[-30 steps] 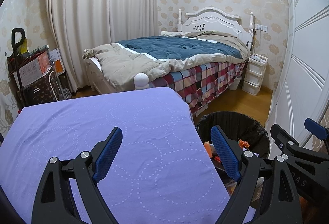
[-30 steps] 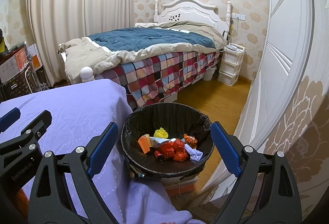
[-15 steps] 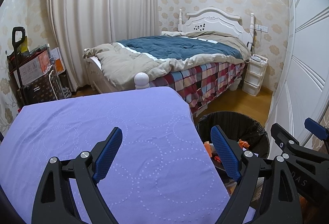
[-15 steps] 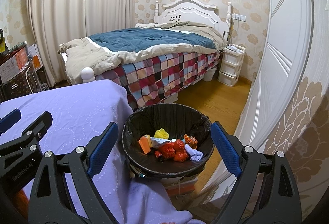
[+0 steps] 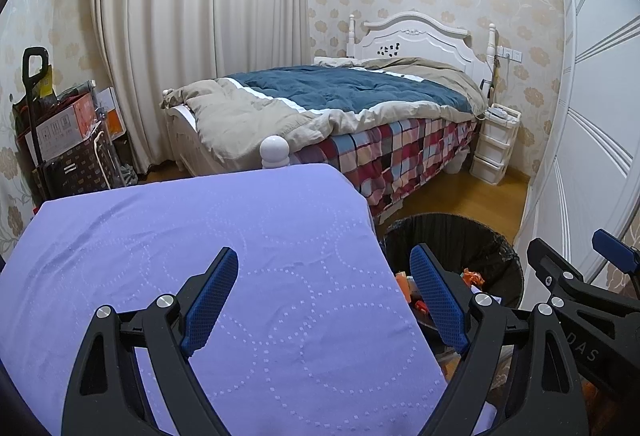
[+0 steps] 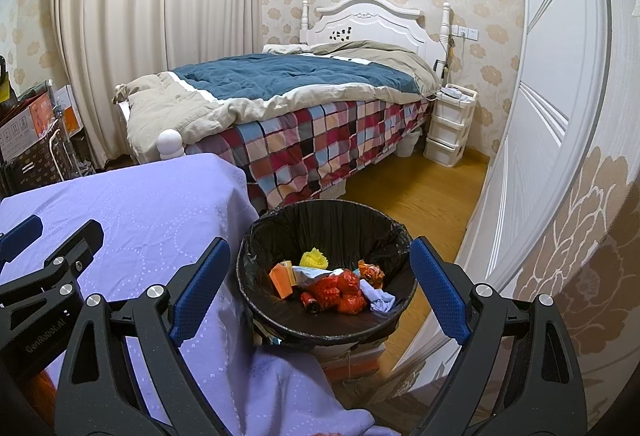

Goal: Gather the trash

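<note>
A round bin with a black liner point(image 6: 326, 214) stands on the floor by the table's right edge; it also shows in the left wrist view point(image 5: 452, 236). Inside lie red wrappers point(image 6: 336, 290), an orange box point(image 6: 281, 279), a yellow crumpled piece point(image 6: 313, 258) and a pale blue scrap point(image 6: 380, 302). My right gripper point(image 6: 320, 292) is open and empty, held above the bin. My left gripper point(image 5: 324, 298) is open and empty above the purple tablecloth point(image 5: 180, 236), near its right edge.
A bed with a blue and beige duvet point(image 6: 288, 76) and a checked sheet stands behind the table. A white drawer unit point(image 6: 450, 126) is beside it. A white wardrobe door point(image 6: 552, 116) runs along the right. Boxes and a trolley point(image 5: 60, 140) stand at the left.
</note>
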Demonstrator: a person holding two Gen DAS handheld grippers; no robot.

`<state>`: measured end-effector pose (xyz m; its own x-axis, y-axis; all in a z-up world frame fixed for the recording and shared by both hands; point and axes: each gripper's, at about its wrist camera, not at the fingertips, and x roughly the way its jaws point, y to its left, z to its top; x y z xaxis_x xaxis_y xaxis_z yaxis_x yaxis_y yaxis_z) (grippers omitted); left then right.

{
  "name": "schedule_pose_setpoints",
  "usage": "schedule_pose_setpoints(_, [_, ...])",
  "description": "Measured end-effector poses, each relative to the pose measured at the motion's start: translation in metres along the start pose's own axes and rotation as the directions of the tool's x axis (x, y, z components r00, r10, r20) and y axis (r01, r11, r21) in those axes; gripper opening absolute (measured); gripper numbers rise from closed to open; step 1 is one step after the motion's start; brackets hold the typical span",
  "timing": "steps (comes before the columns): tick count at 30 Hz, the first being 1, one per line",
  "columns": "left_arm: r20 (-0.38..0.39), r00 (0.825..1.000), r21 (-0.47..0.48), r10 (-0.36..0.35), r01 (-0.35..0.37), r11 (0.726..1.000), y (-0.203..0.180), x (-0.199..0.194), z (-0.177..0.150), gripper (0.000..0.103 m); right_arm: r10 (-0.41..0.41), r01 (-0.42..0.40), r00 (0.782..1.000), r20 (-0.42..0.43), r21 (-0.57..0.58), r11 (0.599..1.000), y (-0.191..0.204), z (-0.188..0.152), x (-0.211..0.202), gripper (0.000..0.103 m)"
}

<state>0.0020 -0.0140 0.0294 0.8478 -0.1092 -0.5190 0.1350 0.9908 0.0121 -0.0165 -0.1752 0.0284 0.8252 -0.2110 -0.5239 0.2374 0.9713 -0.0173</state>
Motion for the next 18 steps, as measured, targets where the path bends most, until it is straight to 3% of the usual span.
schedule_pose_setpoints(18, [-0.002,1.000,0.001,0.002,-0.002,1.000,0.0016,0.0010,0.0015,0.085,-0.001,0.001,1.000,0.000,0.000,1.000,0.0000,0.0002,-0.0001,0.089])
